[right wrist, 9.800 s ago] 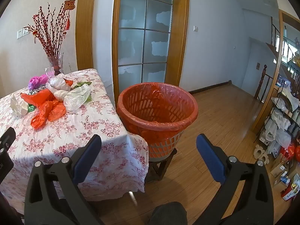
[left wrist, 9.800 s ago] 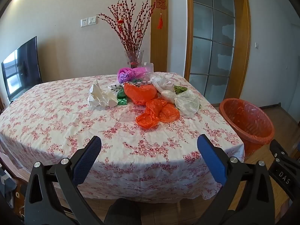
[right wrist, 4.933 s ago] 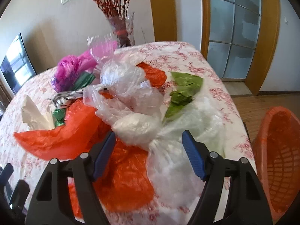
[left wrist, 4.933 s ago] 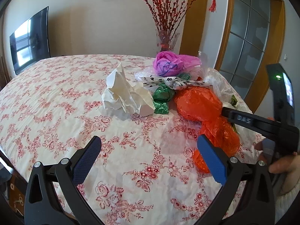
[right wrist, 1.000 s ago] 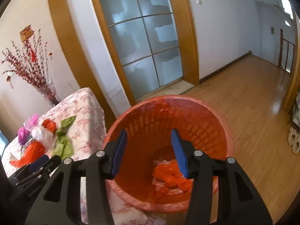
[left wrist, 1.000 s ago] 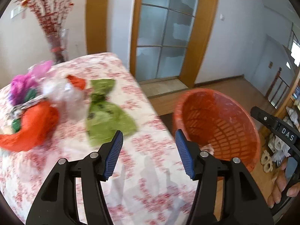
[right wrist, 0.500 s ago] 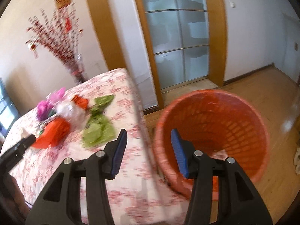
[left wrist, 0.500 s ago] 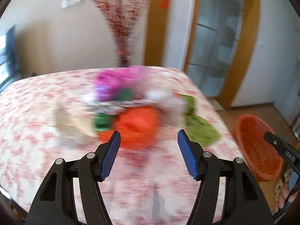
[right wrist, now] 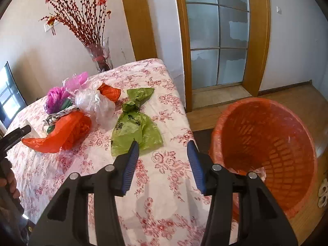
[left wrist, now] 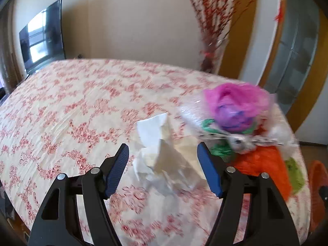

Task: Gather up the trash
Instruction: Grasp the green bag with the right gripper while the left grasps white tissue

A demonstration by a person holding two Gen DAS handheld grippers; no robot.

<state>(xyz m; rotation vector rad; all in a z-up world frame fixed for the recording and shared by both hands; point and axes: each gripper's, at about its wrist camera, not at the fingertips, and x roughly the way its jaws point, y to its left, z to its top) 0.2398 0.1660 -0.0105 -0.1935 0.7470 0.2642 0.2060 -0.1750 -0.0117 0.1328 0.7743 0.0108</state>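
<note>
White crumpled paper [left wrist: 162, 153], lying toward the table's [left wrist: 61, 106] right edge, is sitting between the left gripper's [left wrist: 163, 170] just-opening, untouching jaws, so it is needing a centred squeeze, while the right gripper [right wrist: 162, 164] is hanging parted and empty.

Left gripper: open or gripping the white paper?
Open. Left gripper has just been opening; the crumpled white paper sits between its jaws, with gaps at both pads.

A home dining room: floral-clothed table [left wrist: 61, 112], television [left wrist: 44, 43], vase of red branches [right wrist: 100, 57].
</note>
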